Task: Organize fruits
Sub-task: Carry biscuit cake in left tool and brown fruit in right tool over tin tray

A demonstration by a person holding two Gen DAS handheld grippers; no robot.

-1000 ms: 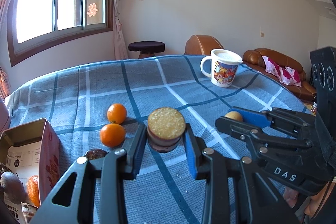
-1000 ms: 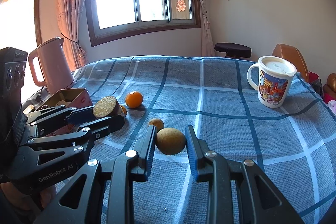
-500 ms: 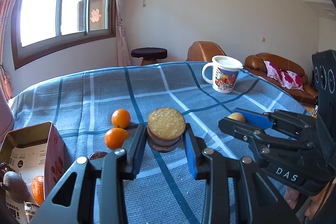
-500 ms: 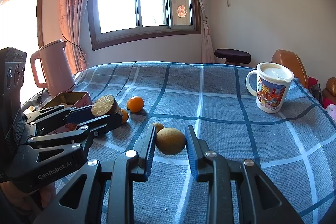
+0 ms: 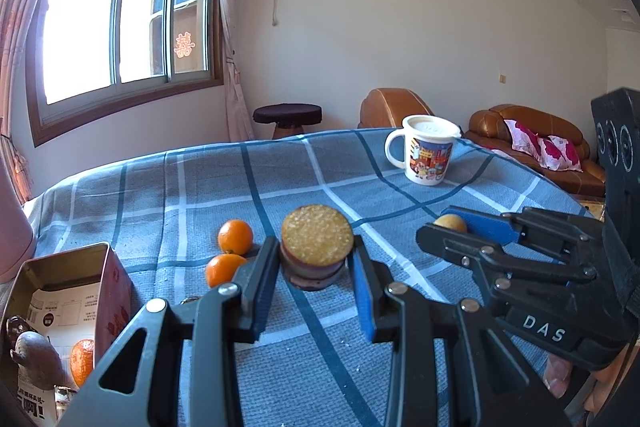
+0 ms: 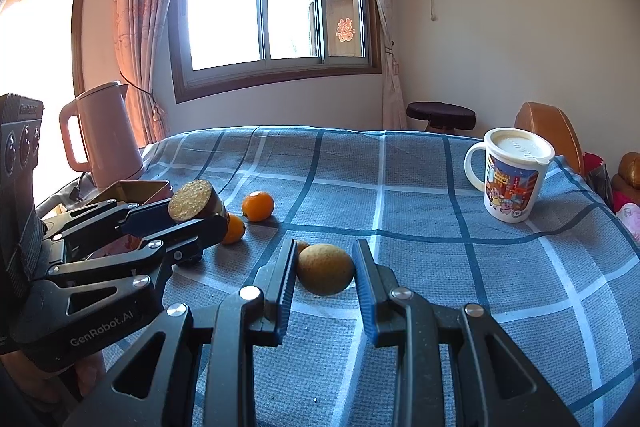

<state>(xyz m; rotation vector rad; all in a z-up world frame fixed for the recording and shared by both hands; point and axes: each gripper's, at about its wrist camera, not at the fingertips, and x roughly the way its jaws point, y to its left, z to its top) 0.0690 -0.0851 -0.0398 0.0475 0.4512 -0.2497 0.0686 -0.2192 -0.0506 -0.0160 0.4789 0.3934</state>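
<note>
I have both fruits lifted: my left hand-held gripper (image 5: 316, 267) clamps the cut purple fruit (image 5: 317, 247), my right hand-held gripper (image 6: 325, 271) the brown fruit (image 6: 325, 269). Next, I judge, carry them to the open box (image 5: 68, 291).

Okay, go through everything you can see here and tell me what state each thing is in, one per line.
Left gripper: shut on the cut purple fruit.
Right gripper: shut on the brown fruit.
Mug: upright, lid on.
Box: open, fruit inside.
Two oranges: loose on the cloth.
Kettle: upright.
</note>
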